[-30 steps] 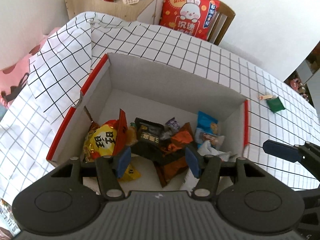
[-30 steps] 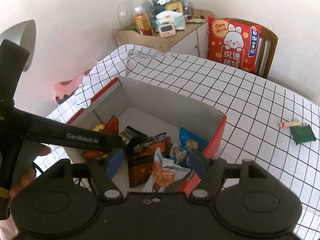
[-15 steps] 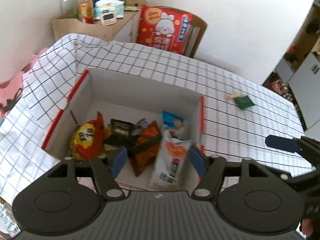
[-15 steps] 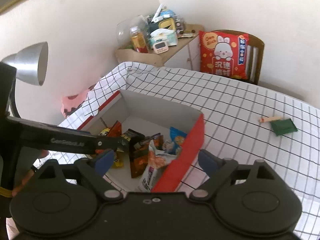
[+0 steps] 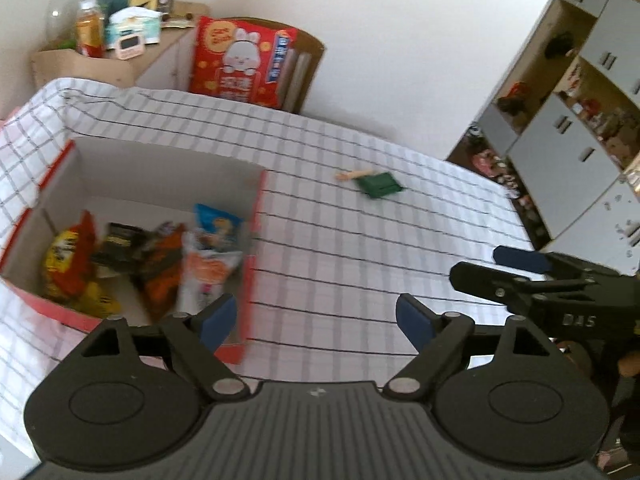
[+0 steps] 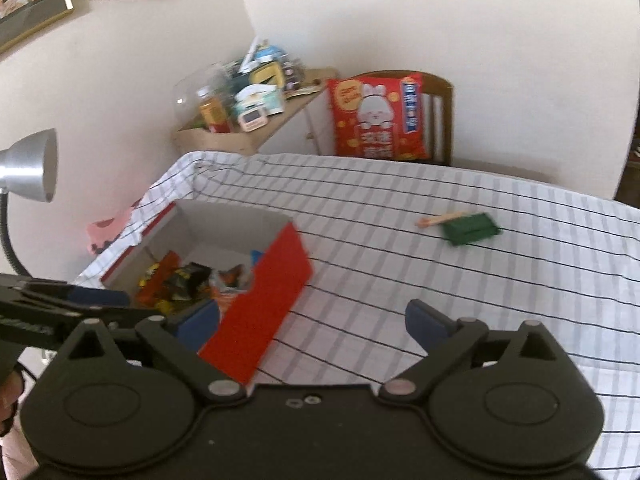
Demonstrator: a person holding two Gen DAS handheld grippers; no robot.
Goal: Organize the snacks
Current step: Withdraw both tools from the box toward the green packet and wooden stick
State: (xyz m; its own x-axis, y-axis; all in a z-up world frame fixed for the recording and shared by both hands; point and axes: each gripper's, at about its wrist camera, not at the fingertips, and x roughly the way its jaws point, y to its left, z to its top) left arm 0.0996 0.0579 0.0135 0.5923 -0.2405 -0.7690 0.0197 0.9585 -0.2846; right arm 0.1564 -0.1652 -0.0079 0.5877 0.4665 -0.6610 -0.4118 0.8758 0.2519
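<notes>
A red and white cardboard box (image 5: 256, 216) sits on the checked tablecloth at the left and holds several snack packets (image 5: 204, 268). It also shows in the right wrist view (image 6: 272, 284). A green packet (image 5: 379, 185) and a small tan stick snack (image 5: 352, 175) lie on the cloth beyond the box; both show in the right wrist view, the green packet (image 6: 470, 229) and the stick (image 6: 440, 219). My left gripper (image 5: 316, 320) is open and empty, above the cloth beside the box's right wall. My right gripper (image 6: 312, 320) is open and empty, above the box's near corner.
A chair with a red rabbit cushion (image 5: 240, 68) stands behind the table. A wooden side cabinet (image 6: 248, 136) carries bottles and a timer. A silver desk lamp (image 6: 28, 168) stands at the left. Grey cupboards (image 5: 580, 128) stand at the right.
Both grippers have drawn back and up from inside the box and swung right toward the open cloth. Both have opened wider. An orange and white packet now lies in the box.
</notes>
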